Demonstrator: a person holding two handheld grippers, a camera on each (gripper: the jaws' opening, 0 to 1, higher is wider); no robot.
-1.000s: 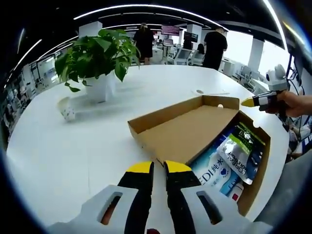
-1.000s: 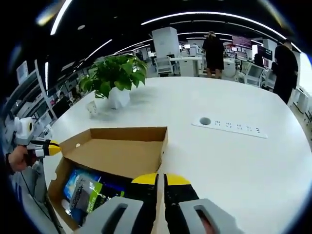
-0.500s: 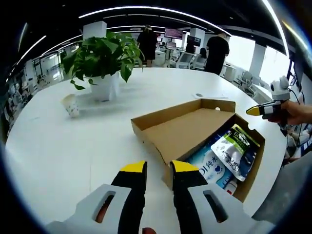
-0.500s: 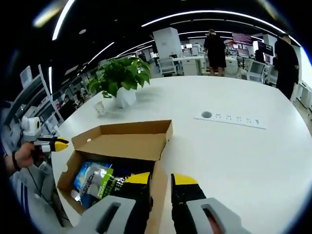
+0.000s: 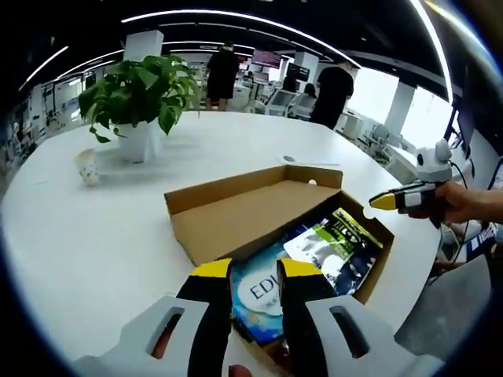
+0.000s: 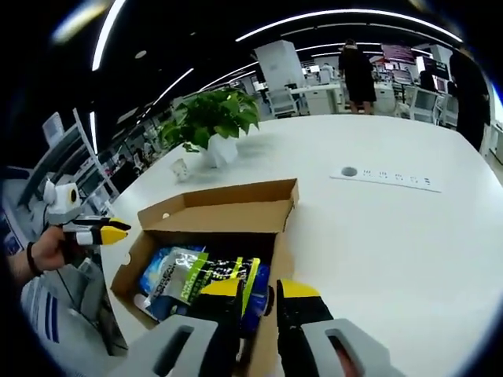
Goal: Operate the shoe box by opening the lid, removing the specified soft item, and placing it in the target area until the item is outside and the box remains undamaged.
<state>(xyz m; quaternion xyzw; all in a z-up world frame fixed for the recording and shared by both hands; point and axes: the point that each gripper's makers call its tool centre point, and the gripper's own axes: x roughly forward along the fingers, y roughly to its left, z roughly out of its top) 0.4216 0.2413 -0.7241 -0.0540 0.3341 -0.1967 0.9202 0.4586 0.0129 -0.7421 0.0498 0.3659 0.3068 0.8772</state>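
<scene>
Box (image 5: 236,220) lies open on our worktop (image 5: 94,228), packets (image 6: 196,275) inside. Both hand-held grippers, left (image 5: 245,271) and right (image 6: 258,290), hover above it, slightly parted, holding nothing.

Bright overhead strips, fisheye-warped edges

A leafy green plant (image 5: 140,89) in a white pot (image 5: 134,142) is standing on the white tabletop (image 5: 86,228) at the upper left of the left gripper view, with a small pale cup (image 5: 88,167) sitting near it, lower and to the left. A white strip of sockets (image 6: 387,177) is lying flush in the tabletop at the right of the right gripper view. Two people in dark clothes (image 5: 222,73) (image 5: 330,92) are standing beyond the tabletop's far edge, among desks and long ceiling lights.
</scene>
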